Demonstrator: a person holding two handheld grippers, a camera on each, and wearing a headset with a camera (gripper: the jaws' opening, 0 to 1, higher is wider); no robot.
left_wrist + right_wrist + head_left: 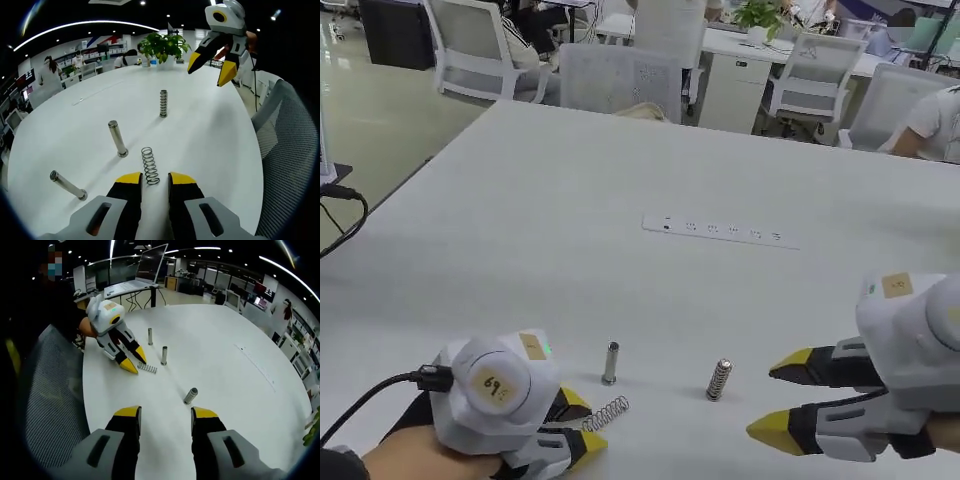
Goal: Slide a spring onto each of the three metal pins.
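Spring (149,165) to be fitted next lay flat on the white table (620,200), its near end just between the tips of the left gripper (155,179) and its long axis running straight away from those jaws, roughly in line with them. The left jaws stood narrowly apart on either side of the coil, not clamped on it as far as I could judge. A bare pin (117,138) stood upright just beyond and to the left, a second bare pin (67,184) farther left, and a third pin (163,103) farther off already wore its own coil. The right gripper (780,398) hung well apart, jaws wide and empty, so the left was plainly the nearer.
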